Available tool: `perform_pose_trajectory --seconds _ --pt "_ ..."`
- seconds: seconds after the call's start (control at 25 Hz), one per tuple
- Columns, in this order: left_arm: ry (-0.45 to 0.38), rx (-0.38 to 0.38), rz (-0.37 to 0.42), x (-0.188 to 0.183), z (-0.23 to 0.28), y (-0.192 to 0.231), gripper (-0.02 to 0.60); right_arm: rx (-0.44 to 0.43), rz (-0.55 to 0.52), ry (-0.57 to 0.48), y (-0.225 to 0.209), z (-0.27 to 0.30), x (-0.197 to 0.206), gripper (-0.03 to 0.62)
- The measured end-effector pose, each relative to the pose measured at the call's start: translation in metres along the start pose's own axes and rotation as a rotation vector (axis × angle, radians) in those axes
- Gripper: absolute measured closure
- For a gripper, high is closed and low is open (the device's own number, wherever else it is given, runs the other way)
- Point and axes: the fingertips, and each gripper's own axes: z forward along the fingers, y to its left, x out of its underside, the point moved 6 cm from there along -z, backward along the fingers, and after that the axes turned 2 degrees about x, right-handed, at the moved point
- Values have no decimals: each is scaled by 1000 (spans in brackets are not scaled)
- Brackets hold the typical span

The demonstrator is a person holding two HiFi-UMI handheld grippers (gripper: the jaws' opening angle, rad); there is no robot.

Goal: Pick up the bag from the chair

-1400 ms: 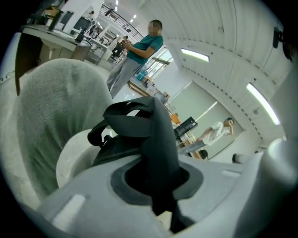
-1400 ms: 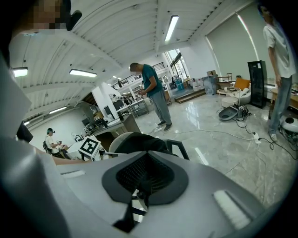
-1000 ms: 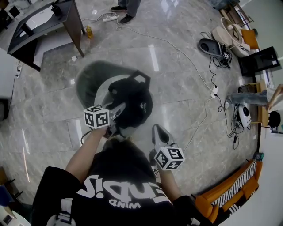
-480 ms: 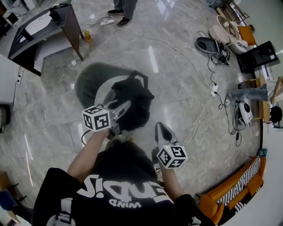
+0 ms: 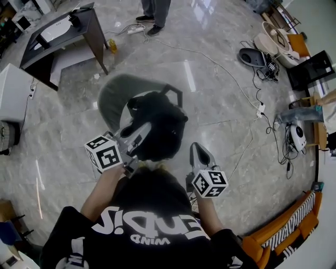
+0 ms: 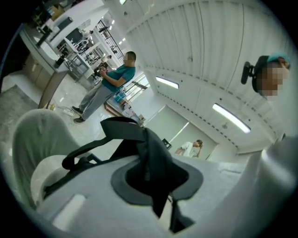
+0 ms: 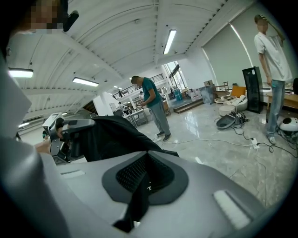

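A black bag [image 5: 160, 123] with a loop handle sits on the white seat of a chair with a grey-green back [image 5: 113, 94]. My left gripper [image 5: 139, 128] lies over the bag's near left side. In the left gripper view the left gripper [image 6: 156, 181] is shut, with black bag fabric [image 6: 125, 135] pinched between its pads and the handle strap arching above. My right gripper [image 5: 198, 153] hangs beside the bag's near right edge, apart from it. The right gripper [image 7: 144, 179] is shut on nothing, and the bag [image 7: 107, 135] lies to its left.
A dark desk [image 5: 58, 31] and a white cabinet [image 5: 13, 92] stand at the far left. One person stands at the top [image 5: 155, 10]. A cable [image 5: 226, 73] runs across the glossy floor to a power strip [image 5: 260, 109]. An orange sofa [image 5: 283, 231] is at lower right.
The left gripper's marker cube has drifted down and left while its jaws stay at the bag. The right gripper has barely moved. The bag still rests on the chair.
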Motion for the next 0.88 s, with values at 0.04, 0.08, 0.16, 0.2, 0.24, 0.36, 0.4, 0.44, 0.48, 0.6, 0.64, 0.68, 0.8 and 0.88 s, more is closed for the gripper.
perform_pose_trajectory --seconds 0.04,0.08,0.16,0.2,0.24,0.36,0.4,0.44,0.48,0.6,0.64,0.68,0.8,0.88 --pt "-15 -3 7 -2 -5 -9 529 -6 -7 -4 1 -3 -2 592" --pt "-29 -7 14 -3 -9 -17 529 -13 -14 -9 2 -6 -4 592" --pt "-56 -14 20 -3 -19 -32 529 -29 -30 -14 5 -11 -7 592" --pt "-72 -18 14 -3 -24 -37 529 -38 -37 -14 6 -13 -8 592" --pt "-88 -22 4 -2 -30 -41 529 -48 -43 -14 8 -15 -8 592" --pt "-132 -31 -10 -1 -46 -55 529 -88 -63 -10 14 -18 -6 592" --pt "-143 -36 -4 0 -51 -60 529 -102 -72 -7 15 -18 -6 592" --pt "-153 -43 6 1 -55 -65 529 -115 -80 -3 15 -17 -5 592" --pt "-162 -51 17 2 -60 -71 529 -127 -86 3 15 -17 -4 592" --pt "-185 -87 35 12 -78 -86 528 -163 -103 24 17 -20 6 592" --pt "-193 -101 40 15 -86 -90 529 -173 -110 29 19 -21 8 592" --pt "-199 -115 43 19 -93 -93 529 -182 -116 32 21 -23 11 592" --pt "-206 -157 45 29 -118 -101 529 -200 -119 39 32 -31 19 592" --pt "-207 -175 45 36 -134 -104 529 -209 -118 42 40 -36 25 592"
